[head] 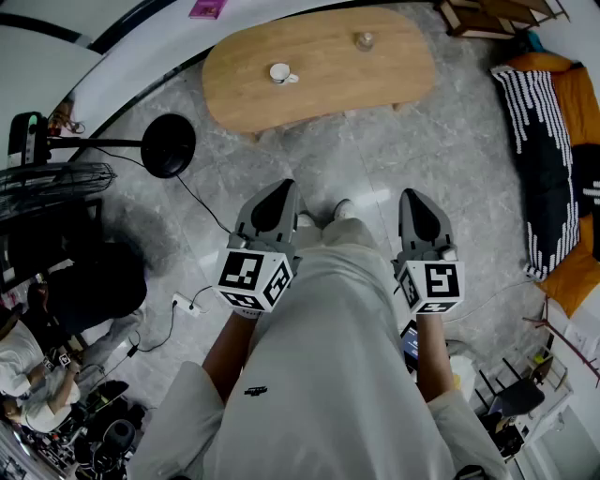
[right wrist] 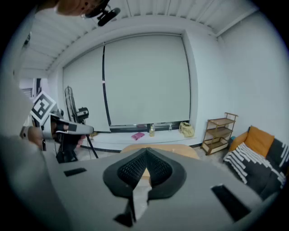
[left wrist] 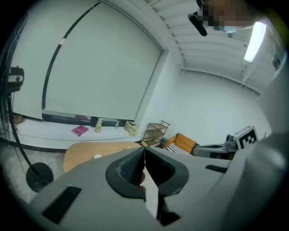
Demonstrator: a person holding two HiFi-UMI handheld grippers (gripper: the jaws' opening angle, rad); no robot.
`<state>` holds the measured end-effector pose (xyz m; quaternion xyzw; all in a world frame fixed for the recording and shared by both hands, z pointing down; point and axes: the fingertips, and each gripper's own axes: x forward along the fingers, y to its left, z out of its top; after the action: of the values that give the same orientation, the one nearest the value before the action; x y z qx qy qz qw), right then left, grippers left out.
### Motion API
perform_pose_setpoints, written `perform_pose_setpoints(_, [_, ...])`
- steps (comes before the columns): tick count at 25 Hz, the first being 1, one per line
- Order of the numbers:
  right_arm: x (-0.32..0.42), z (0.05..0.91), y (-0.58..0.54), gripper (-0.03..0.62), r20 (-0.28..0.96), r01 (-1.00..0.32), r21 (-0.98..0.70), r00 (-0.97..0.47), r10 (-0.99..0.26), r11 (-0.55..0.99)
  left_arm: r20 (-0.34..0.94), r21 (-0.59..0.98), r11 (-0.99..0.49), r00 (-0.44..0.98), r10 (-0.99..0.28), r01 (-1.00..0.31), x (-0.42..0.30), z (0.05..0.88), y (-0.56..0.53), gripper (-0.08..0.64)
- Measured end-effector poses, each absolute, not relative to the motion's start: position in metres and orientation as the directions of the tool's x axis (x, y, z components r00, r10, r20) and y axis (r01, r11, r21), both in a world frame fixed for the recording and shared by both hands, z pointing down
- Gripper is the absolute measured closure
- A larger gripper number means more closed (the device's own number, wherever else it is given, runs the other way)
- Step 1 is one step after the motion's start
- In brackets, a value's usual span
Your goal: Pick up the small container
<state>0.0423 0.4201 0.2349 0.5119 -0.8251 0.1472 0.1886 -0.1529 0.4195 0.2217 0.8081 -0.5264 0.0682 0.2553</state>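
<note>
Standing position, head view looking steeply down. Left gripper and right gripper sit side by side at frame centre, well apart from each other, both aimed toward the top of the frame and tilted a little downward over the grey tiled floor. In the left gripper view we see its 2 ribbed fingers pressed together tip to tip, with nothing between them. In the right gripper view the fingers likewise meet at the tips, and only floor shows through the slit below them; this one is empty too. The small white container stands on the oval wooden table at top centre, toward the table's left half and well ahead of both grippers; neither touches it. A small clear vessel stands on the same table, further right and nearer the far edge; we cannot tell what it is. A pink book lies on the ledge beyond the table, at the top edge. A fan's round black base rests on the floor left of the table. An orange sofa with a striped cushion fills the right edge.
</note>
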Motion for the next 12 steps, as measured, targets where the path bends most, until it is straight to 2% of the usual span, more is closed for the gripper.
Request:
perform_pose_setpoints(3, [0.061,0.221,0.418,0.588,0.428,-0.886,0.014,-0.414,-0.804,0.464,0.359,0.326,-0.337,0.445,-0.821,-0.883,-0.113,0.210,0.416,0.540])
perform_pose_setpoints(12, [0.125,0.187,0.419,0.588,0.336,-0.893,-0.026,-0.432,-0.837,0.450,0.338,0.280,-0.398,0.477,-0.811,-0.874,-0.034,0.187,0.418,0.540])
